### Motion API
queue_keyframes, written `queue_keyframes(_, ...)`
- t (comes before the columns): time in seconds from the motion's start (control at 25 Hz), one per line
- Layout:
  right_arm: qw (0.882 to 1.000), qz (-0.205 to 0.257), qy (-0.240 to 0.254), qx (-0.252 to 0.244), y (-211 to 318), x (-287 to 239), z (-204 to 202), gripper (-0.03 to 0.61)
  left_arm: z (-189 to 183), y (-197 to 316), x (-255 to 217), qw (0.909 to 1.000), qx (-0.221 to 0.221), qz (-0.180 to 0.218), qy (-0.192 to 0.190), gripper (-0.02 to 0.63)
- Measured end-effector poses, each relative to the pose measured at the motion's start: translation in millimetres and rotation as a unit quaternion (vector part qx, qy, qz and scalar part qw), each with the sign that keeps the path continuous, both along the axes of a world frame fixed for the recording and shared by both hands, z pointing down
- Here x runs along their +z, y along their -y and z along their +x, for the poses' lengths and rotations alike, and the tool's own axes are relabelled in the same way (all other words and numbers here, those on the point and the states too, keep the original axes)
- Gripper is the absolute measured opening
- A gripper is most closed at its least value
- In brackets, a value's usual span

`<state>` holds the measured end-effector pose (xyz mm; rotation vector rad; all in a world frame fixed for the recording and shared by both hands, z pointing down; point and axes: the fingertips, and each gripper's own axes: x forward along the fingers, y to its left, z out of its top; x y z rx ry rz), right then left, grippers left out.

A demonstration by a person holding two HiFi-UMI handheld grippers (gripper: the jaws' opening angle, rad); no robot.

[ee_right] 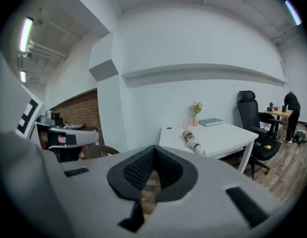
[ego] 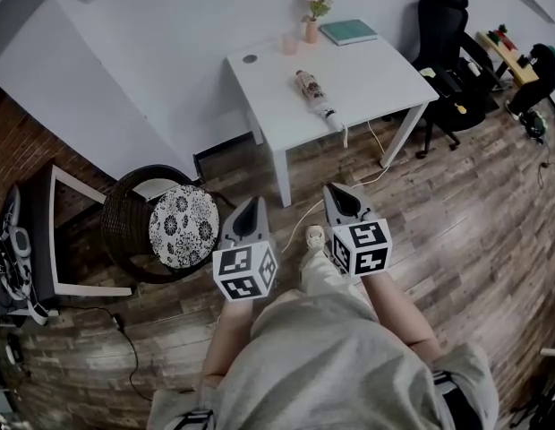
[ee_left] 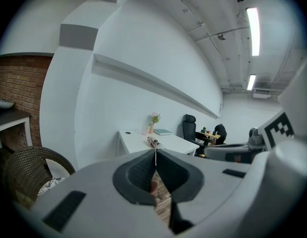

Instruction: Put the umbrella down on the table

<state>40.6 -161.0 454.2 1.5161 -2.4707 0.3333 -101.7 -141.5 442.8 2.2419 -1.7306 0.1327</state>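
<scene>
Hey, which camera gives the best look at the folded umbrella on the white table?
The head view: it shows the umbrella whole from above, lying on the table. The right gripper view shows it smaller and side-on; the left gripper view shows only a distant speck.

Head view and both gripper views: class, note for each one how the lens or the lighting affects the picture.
Head view: the wide lens bows the floor planks and tilts the table; light is even. Left gripper view: black corners; the ceiling lamp burns out white. Right gripper view: dark round border; the wall ledge bends into an arc; the umbrella looks sharp.
</scene>
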Motion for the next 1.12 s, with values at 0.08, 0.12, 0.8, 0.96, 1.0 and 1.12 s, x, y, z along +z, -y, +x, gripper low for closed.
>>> queue_keyframes(0.08, 1.0, -0.005, 0.003, 0.005, -1.4, 0.8, -0.3, 0.002, -2.5, -2.4, -2.0, 1.0, 0.001, 0.001, 0.001, 0.008)
queue_keyframes(0.12, 1.0, -0.008, 0.003, 0.008, -1.9, 1.4, -0.1, 0.0, -3.6, -3.4, -2.9, 1.0, 0.001, 0.001, 0.002, 0.008)
queue_keyframes(0.8, 1.0, -0.009, 0.005, 0.017, -15.2, 3.3, -1.4, 0.0, -9.2, -18.6, -1.5, 1.0, 0.004, -0.003, 0.002, 0.008)
queue_keyframes(0.96, 1.0, -0.008, 0.004, 0.019, -12.9, 3.6, -2.5, 0.0, -10.3, -17.4, -0.6, 1.0, 0.003, -0.004, 0.002, 0.008)
queue_keyframes(1.0, 1.0, -0.007, 0.004, 0.019, -12.8, 3.6, -2.4, 0.0, -10.2, -17.5, -0.3, 1.0, 0.003, -0.004, 0.002, 0.008)
queue_keyframes(1.12, 1.0, -0.007, 0.003, 0.017, -13.4, 3.7, -2.4, 0.0, -9.8, -18.0, 1.0, 1.0, 0.003, -0.005, 0.005, 0.008)
